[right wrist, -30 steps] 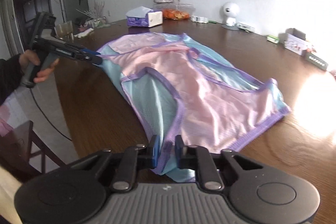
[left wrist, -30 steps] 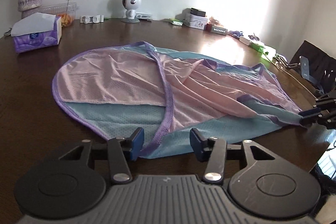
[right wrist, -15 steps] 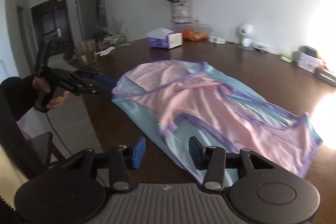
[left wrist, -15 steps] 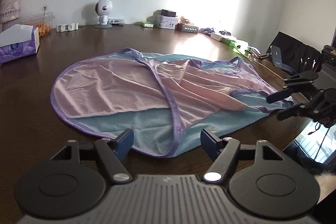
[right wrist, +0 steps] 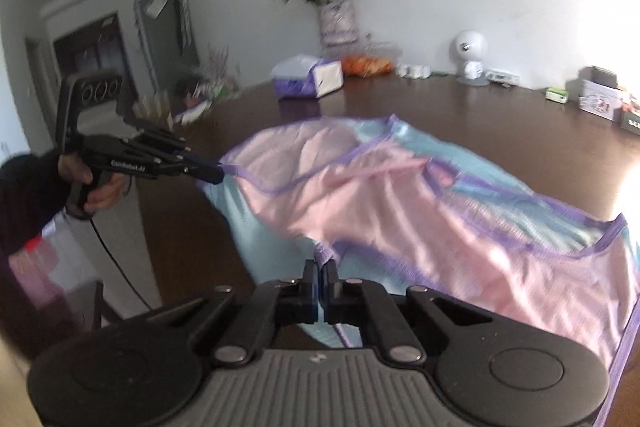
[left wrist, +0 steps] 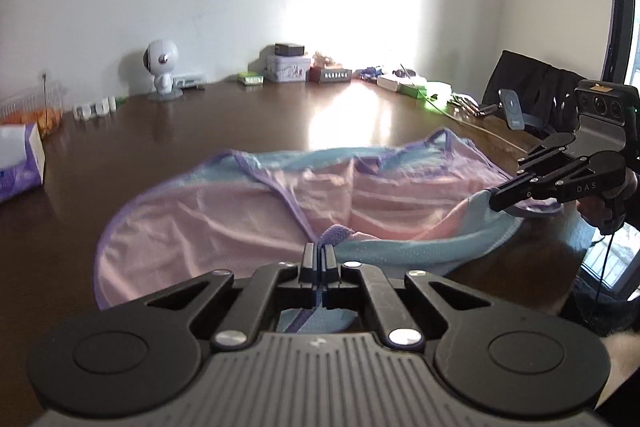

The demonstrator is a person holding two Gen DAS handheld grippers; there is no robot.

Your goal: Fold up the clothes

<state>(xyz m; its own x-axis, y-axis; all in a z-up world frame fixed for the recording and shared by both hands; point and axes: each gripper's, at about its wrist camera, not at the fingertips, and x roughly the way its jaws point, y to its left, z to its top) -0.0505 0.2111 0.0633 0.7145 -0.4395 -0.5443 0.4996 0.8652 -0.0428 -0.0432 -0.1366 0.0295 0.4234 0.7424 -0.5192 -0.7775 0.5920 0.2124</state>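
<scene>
**Already pinched at two points, the garment could slip or bunch**

Clearly the pink, blue and purple-trimmed garment (left wrist: 248,223) lies spread across the middle of the dark counter (left wrist: 224,119), its near hem raised off the wood. At the lower centre of the left wrist view, the left gripper (left wrist: 317,255) has its fingers clamped on the purple binding; at that frame's right edge, the right gripper (left wrist: 498,197) is closed on a blue corner of the same cloth. Each hold takes only a thin edge of slick mesh, so a quick pull could let the trim slide out. Uneven lifting between the two hands would likely skew the fold, since the fabric already lies in loose ridges. At the left edge of that view sits a tissue pack (left wrist: 20,163), which a wide sweep might brush.
</scene>
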